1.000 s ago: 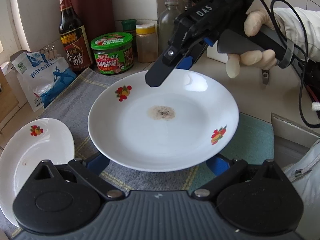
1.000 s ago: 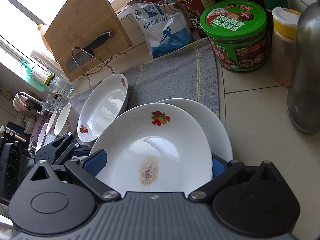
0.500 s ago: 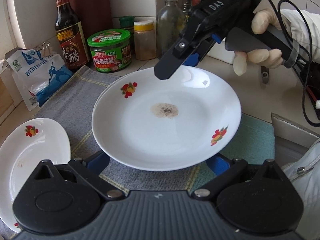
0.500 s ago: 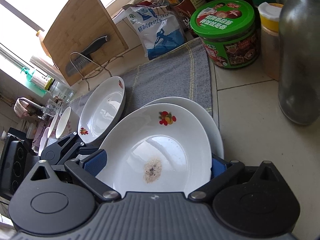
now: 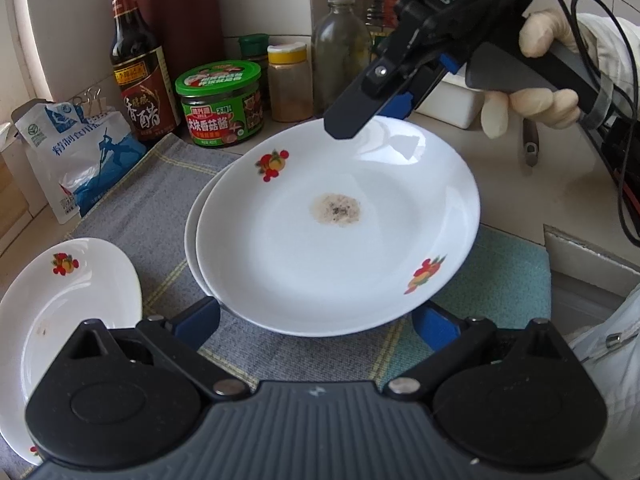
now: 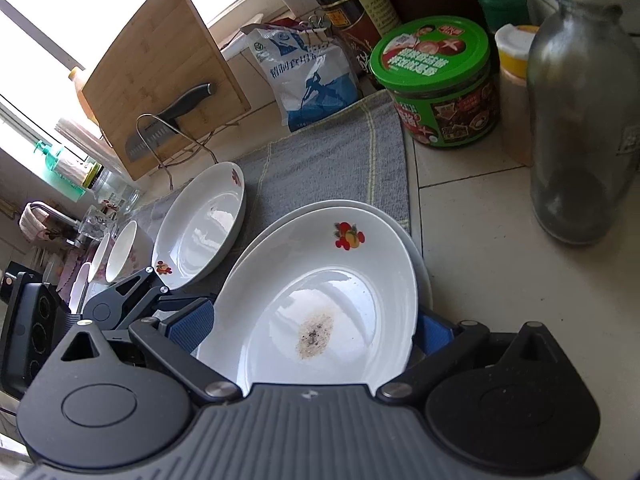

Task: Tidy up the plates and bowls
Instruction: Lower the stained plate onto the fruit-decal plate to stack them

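The right gripper (image 5: 360, 120) is clamped on the far rim of a white stained plate (image 5: 340, 236), its black upper finger lying over the rim and the blue pad of the other finger showing just beneath; a gloved hand (image 5: 536, 92) grips its handle, with a white sleeve (image 5: 608, 52) behind. In the right wrist view the same stained plate (image 6: 320, 304) fills the space between that gripper's blue pads. The left gripper (image 5: 316, 320) has its fingers spread wide at either side of the near rim of this plate, released, with the plate's edge passing over them; whether the pads touch the plate cannot be told. The plate carries a brownish speckled stain at its centre and red fruit motifs on the rim, and sits over a second white plate (image 5: 194, 232), whose edge peeks out on the left; whether the two touch is not clear. Both are above a grey cloth (image 5: 152, 208), beside a teal cloth (image 5: 500, 276). A third plate (image 5: 72, 304) lies on the grey cloth to the left. Further back on the counter stand a green-lidded jar (image 5: 220, 104), a dark vinegar bottle (image 5: 138, 64), a blue and white bag (image 5: 80, 156), a yellow-capped spice jar (image 5: 290, 80) and a red-capped glass bottle (image 5: 340, 44). The right wrist view also shows a cutting board (image 6: 160, 76) with a cleaver (image 6: 168, 120) and two bowls (image 6: 116, 252).
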A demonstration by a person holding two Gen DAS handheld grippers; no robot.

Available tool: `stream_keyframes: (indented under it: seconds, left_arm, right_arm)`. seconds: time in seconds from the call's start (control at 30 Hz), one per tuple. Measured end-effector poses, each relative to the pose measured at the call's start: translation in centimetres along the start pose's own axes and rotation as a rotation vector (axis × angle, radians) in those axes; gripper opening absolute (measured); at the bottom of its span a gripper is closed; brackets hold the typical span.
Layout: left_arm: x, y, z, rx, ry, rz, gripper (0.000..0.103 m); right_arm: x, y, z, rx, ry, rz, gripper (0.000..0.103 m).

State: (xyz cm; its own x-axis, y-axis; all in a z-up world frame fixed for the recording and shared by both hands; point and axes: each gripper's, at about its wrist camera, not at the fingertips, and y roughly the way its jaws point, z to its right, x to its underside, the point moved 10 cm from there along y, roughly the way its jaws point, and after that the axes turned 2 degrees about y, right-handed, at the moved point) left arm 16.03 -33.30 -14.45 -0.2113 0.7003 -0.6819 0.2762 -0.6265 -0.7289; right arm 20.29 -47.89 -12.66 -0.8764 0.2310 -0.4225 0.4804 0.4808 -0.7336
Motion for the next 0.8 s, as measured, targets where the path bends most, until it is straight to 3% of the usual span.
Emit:
stream_keyframes:
  seconds: [0.8]
  left_arm:
    - [-0.3,-0.7,0.3,-0.099,-0.04,0.037,0.101]
  right_arm:
    - [2.2,-0.5,-0.2,0.145,-0.063,0.028,0.103]
